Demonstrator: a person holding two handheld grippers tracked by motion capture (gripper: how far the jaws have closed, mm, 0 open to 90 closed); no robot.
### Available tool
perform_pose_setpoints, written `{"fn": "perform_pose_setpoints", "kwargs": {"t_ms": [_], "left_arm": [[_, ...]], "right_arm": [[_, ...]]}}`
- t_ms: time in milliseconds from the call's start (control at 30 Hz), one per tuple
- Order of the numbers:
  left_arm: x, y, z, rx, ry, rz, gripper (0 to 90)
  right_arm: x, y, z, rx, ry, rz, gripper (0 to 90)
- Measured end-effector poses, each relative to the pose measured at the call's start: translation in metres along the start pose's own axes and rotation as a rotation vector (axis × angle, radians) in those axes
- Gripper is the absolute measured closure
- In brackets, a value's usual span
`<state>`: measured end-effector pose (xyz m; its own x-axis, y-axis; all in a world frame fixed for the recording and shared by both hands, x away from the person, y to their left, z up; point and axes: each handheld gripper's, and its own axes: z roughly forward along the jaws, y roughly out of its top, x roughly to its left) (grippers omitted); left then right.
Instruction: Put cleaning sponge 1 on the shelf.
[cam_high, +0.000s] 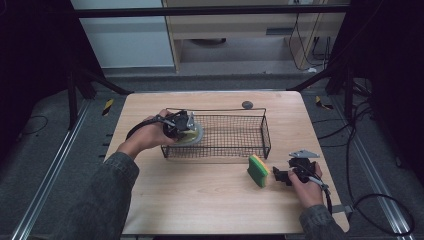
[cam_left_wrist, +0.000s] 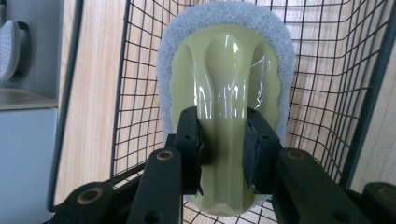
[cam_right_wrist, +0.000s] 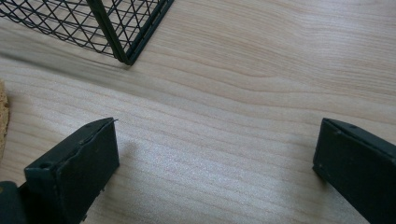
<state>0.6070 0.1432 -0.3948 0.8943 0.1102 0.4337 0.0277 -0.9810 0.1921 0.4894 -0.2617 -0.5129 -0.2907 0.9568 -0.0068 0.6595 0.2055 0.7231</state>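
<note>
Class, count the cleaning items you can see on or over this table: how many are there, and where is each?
2. A handled scrubber is gripped by the left gripper inside the wire basket; a yellow-green sponge stands on the table beside the right gripper.

Green-handled scrubber (cam_left_wrist: 224, 93), white pad, inside wire basket (cam_high: 240, 150), left end.

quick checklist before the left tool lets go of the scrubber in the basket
1. Left tool shut on the scrubber handle: ok.
2. Scrubber inside the wire basket walls: ok.
3. Scrubber resting on the basket floor: cannot tell.
4. Basket floor beside it free of other things: ok.
5. Right tool open, apart from the basket: ok.
6. Sponge on the table, outside the basket: ok.
</note>
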Motion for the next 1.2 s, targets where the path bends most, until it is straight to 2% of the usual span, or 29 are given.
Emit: {"fn": "perform_pose_setpoints", "kwargs": {"t_ms": [33, 67, 233, 367, 400, 467, 600, 633, 767, 1200], "left_arm": [[-0.001, 0.0, 0.002, -0.002, -0.006, -0.012, 70.6], [0.0, 0.0, 0.003, 0.001, -0.004, 0.0, 70.5], [-0.002, -0.001, 0.011, 0.009, -0.026, -0.017, 70.6], [-0.003, 0.0, 0.014, 0.015, -0.036, -0.015, 70.5], [-0.002, 0.001, 0.015, 0.018, -0.033, -0.002, 70.5], [-0.003, 0.001, 0.017, 0.023, -0.045, -0.013, 70.5], [-0.002, 0.002, 0.022, 0.026, -0.049, -0.006, 70.5], [-0.002, 0.001, 0.023, 0.025, -0.057, -0.02, 70.5], [-0.001, 0.002, 0.026, 0.022, -0.073, -0.025, 70.5], [-0.001, 0.005, 0.033, 0.037, -0.092, -0.033, 70.1]], "right_arm": [[0.0, 0.0, 0.0, 0.0, 0.0, 0.0, 0.4], [0.0, 0.0, 0.0, 0.0, 0.0, 0.0, 0.4], [0.0, 0.0, 0.0, 0.0, -0.001, 0.001, 0.4], [0.0, 0.0, 0.0, 0.001, -0.001, 0.003, 0.4], [0.0, 0.0, 0.0, 0.0, 0.0, 0.0, 0.4], [0.0, 0.0, 0.0, 0.0, 0.0, 0.002, 0.4], [0.0, 0.0, 0.0, 0.0, 0.0, 0.0, 0.4], [0.0, 0.0, 0.0, 0.0, 0.0, 0.0, 0.4], [0.0, 0.0, 0.0, 0.0, 0.0, 0.002, 0.4], [0.0, 0.0, 0.0, 0.001, 0.0, 0.001, 0.4]]}}
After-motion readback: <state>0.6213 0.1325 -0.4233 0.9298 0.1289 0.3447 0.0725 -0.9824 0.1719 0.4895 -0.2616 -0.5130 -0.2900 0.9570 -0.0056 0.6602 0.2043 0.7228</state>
